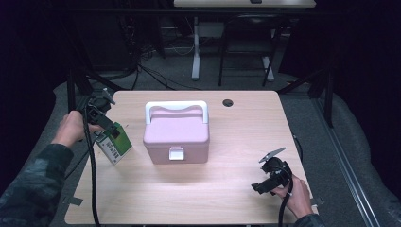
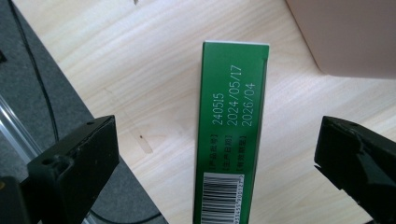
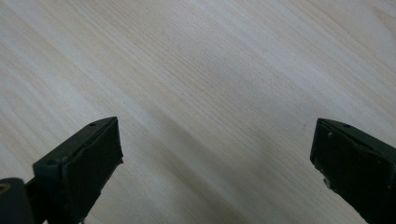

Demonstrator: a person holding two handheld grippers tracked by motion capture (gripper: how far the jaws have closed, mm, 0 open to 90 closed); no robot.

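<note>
Nearest, at left, the left gripper [image 1: 109,126] hangs over a green carton [image 1: 115,144] lying on the bench [image 1: 227,189] just left of the pink carry case [image 1: 176,134]; its fingers [image 2: 74,163] stand wide, the carton between them untouched. Judging by that, the carton seems set down, while the case sits latched. At right, the right gripper [image 1: 263,187] rests with fingers spread over bare wood.

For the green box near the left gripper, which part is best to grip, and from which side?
Probably the green box across its narrow printed face, coming from above. It lies on the table and this face fits easily between the open jaws of the left gripper, with free wood on both long sides.
</note>
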